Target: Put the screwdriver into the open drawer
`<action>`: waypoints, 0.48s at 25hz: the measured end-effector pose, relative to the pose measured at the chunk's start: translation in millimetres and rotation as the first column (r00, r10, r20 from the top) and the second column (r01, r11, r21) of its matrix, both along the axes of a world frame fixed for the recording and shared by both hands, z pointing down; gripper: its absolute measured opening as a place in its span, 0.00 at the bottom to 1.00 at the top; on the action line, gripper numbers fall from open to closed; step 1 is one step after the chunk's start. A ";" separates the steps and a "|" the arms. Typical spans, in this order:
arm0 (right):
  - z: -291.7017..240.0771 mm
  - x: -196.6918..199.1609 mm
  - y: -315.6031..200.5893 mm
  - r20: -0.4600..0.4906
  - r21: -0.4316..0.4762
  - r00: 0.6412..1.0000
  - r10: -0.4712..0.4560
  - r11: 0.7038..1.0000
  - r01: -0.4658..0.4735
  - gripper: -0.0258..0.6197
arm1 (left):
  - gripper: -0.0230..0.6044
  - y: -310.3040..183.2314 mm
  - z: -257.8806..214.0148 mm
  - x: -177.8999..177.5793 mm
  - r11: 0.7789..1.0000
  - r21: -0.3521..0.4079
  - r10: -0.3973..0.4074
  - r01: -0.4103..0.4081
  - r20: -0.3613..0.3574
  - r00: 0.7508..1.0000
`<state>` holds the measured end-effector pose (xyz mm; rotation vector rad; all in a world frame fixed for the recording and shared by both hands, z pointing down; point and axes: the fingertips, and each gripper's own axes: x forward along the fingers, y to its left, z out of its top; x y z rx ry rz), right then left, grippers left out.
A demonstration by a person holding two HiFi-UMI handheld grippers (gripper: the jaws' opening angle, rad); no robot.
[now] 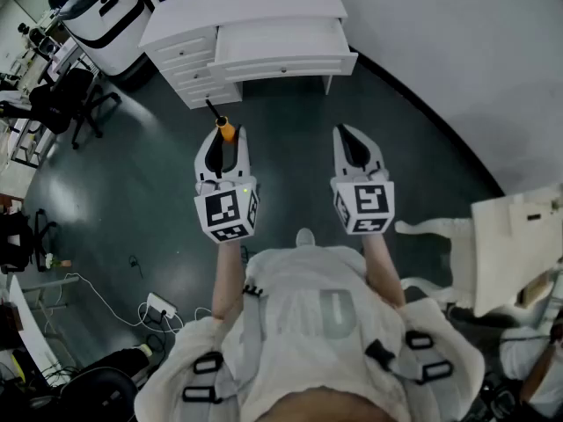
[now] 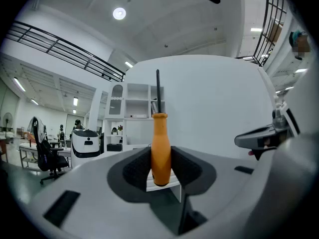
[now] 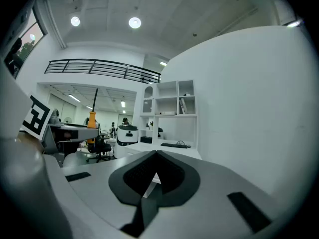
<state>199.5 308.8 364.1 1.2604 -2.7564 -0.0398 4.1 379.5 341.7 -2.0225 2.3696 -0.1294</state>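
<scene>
Dark floor point(image 1: 132, 192) fronts a white desk point(image 1: 246, 11); left gripper point(image 1: 224, 139) clasps screwdriver point(image 2: 160, 148), right gripper point(image 3: 155, 156) closed, empty.

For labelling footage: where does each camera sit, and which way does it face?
Head view: on the person's head, facing steeply down; arms, left tongs, right tongs, drawer.
Left gripper view: on left tongs, level, jaws shut on screwdriver.
Right gripper view: on right tongs, level, jaws shut, empty.
Shared: all three show the screwdriver.
</scene>
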 end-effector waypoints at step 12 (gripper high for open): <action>0.2 -7.3 -0.8 -0.008 0.002 0.999 -0.048 0.999 0.048 0.05 | 0.23 -5.8 -2.2 -3.8 1.000 -0.010 0.004 -0.004 0.004 1.000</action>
